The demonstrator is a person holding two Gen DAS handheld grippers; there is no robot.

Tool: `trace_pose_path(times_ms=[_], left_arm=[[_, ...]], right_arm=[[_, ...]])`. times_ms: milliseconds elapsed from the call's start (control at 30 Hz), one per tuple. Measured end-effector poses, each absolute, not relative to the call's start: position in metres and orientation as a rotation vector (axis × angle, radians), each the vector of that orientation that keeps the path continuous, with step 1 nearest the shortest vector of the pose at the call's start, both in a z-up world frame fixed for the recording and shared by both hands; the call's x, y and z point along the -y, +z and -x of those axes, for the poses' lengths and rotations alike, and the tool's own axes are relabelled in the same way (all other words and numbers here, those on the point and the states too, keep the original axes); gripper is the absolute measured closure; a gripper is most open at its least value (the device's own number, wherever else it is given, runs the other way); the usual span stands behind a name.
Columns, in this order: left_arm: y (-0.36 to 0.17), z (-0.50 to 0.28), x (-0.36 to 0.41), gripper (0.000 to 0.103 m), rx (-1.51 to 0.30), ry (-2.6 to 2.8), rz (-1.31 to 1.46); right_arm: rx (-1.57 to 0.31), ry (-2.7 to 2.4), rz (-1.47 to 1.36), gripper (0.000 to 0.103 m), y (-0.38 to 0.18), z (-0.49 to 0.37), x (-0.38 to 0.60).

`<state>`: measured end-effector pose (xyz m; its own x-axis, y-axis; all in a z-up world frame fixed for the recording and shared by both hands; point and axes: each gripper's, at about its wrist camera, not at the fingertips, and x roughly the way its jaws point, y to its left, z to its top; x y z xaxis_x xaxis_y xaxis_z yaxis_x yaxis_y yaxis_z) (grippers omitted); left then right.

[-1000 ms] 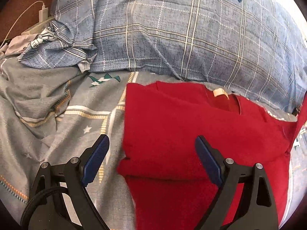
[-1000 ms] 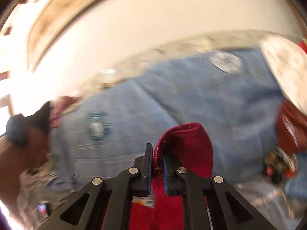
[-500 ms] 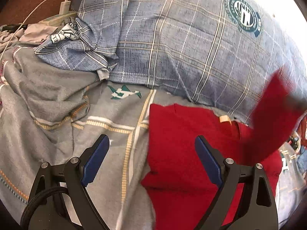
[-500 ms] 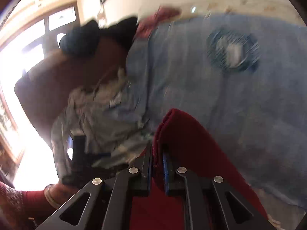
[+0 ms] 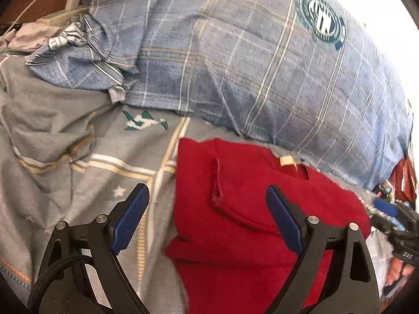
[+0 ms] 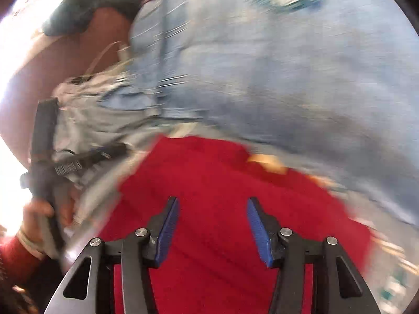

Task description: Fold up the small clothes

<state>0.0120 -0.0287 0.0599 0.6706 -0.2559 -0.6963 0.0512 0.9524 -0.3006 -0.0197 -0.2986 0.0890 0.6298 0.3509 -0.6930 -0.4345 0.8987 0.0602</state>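
Note:
A small red shirt [image 5: 251, 225] lies on the grey bedsheet [image 5: 65, 157], its neck label toward the pillow and a sleeve folded across its top. My left gripper [image 5: 207, 217] is open and empty, hovering over the shirt's left edge. My right gripper [image 6: 212, 222] is open and empty above the same red shirt [image 6: 209, 178]; that view is blurred. The right gripper also shows at the right edge of the left wrist view [image 5: 392, 219].
A large blue plaid pillow [image 5: 262, 65] lies just behind the shirt. A charger and cable [image 5: 70, 0] and crumpled cloth sit at the far left. The hand with the left gripper [image 6: 44, 172] shows at the left of the right wrist view.
My right gripper carried the sleeve over the shirt, then opened and let it go. The sleeve now lies folded on the shirt. The left gripper stayed open, shifting slightly.

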Motion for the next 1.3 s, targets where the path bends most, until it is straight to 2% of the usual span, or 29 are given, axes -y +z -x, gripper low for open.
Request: trace_pose_path(times_ms=[100,233,300,367,467,600,767,867,933,1000,1033,1200,1300], left_arm=[[0.052,-0.013,0.036,0.012,-0.843,-0.163,0.255],[0.046,-0.014,0.045,0.012,-0.850,-0.168,0.222],[0.042,-0.014,0.051,0.012,-0.851,-0.166,0.193],[0.038,-0.014,0.057,0.012,-0.860,-0.166,0.164],[0.035,-0.015,0.064,0.012,-0.869,-0.174,0.126],[0.035,-0.015,0.067,0.012,-0.865,-0.179,0.106],[0.027,-0.015,0.075,0.012,-0.892,-0.182,0.075],[0.031,-0.011,0.076,0.012,-0.869,-0.180,0.059],[0.033,-0.011,0.075,0.012,-0.855,-0.175,0.062],[0.033,-0.012,0.073,0.012,-0.857,-0.171,0.066],[0.033,-0.013,0.071,0.012,-0.860,-0.165,0.068],[0.037,-0.016,0.055,0.012,-0.857,-0.161,0.142],[0.039,-0.018,0.050,0.012,-0.860,-0.197,0.197]], right_arm=[[-0.728,0.271,0.219,0.052,0.084,0.060,0.348],[-0.806,0.184,0.245,0.054,0.058,0.081,0.381],[-0.812,0.138,0.284,0.062,0.044,0.079,0.380],[-0.799,0.116,0.273,0.066,0.038,0.074,0.380],[-0.804,0.079,0.264,0.083,0.029,0.058,0.379],[-0.773,0.064,0.193,0.097,0.041,0.073,0.396],[-0.871,0.012,0.171,0.098,0.018,0.087,0.416],[-0.842,0.024,0.122,0.096,0.032,0.095,0.415],[-0.816,0.024,0.080,0.086,0.048,0.099,0.416],[-0.764,0.032,0.025,0.064,0.064,0.103,0.418],[-0.737,0.043,-0.007,0.062,0.071,0.104,0.417],[-0.732,0.069,-0.068,0.062,0.075,0.069,0.396],[-0.772,0.035,-0.038,0.065,0.050,0.035,0.385]])
